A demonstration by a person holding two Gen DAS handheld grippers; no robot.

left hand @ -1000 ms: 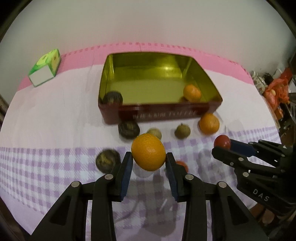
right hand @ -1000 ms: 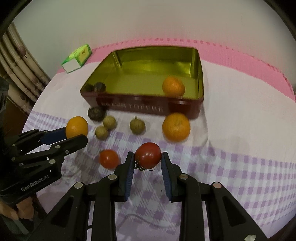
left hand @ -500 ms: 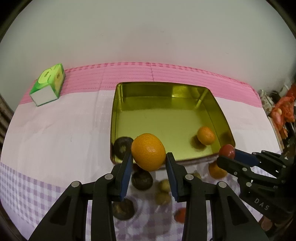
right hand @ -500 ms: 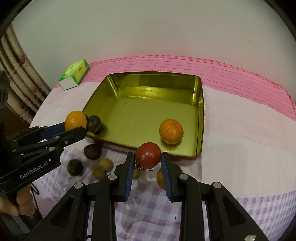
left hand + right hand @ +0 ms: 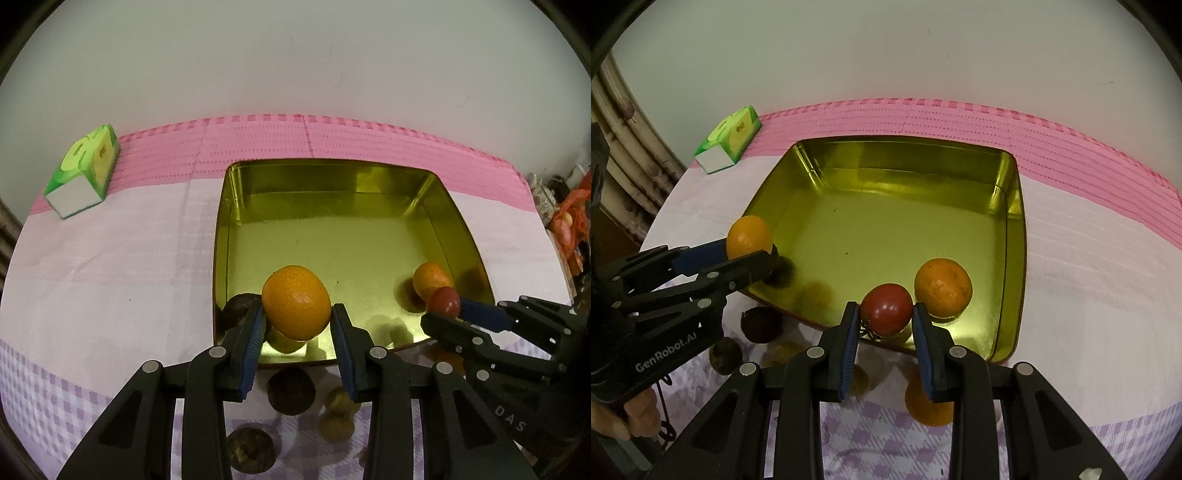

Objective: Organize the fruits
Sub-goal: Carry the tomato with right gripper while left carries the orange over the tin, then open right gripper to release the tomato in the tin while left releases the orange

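My left gripper (image 5: 297, 317) is shut on an orange (image 5: 296, 302) and holds it above the near left part of the gold tin (image 5: 332, 177). My right gripper (image 5: 885, 314) is shut on a red tomato (image 5: 886, 308), held over the tin's near edge. Inside the tin (image 5: 905, 173) rest another orange (image 5: 942, 287) and a dark round fruit (image 5: 236, 308) in the near left corner. From the right wrist view the left gripper (image 5: 753, 254) and its orange (image 5: 749, 237) hang at the tin's left rim. The right gripper (image 5: 441, 308) with the tomato (image 5: 445, 302) shows in the left wrist view.
Dark round fruits (image 5: 291, 391) and small yellowish ones (image 5: 337, 428) lie on the checked cloth in front of the tin, with a further orange (image 5: 929, 406) near them. A green carton (image 5: 83, 170) sits at the far left. Clutter stands off the table's right edge (image 5: 569, 229).
Both grippers have moved forward with their fruits, from over the checked cloth to over the tin's near part. The loose fruits now lie under and behind the fingers.
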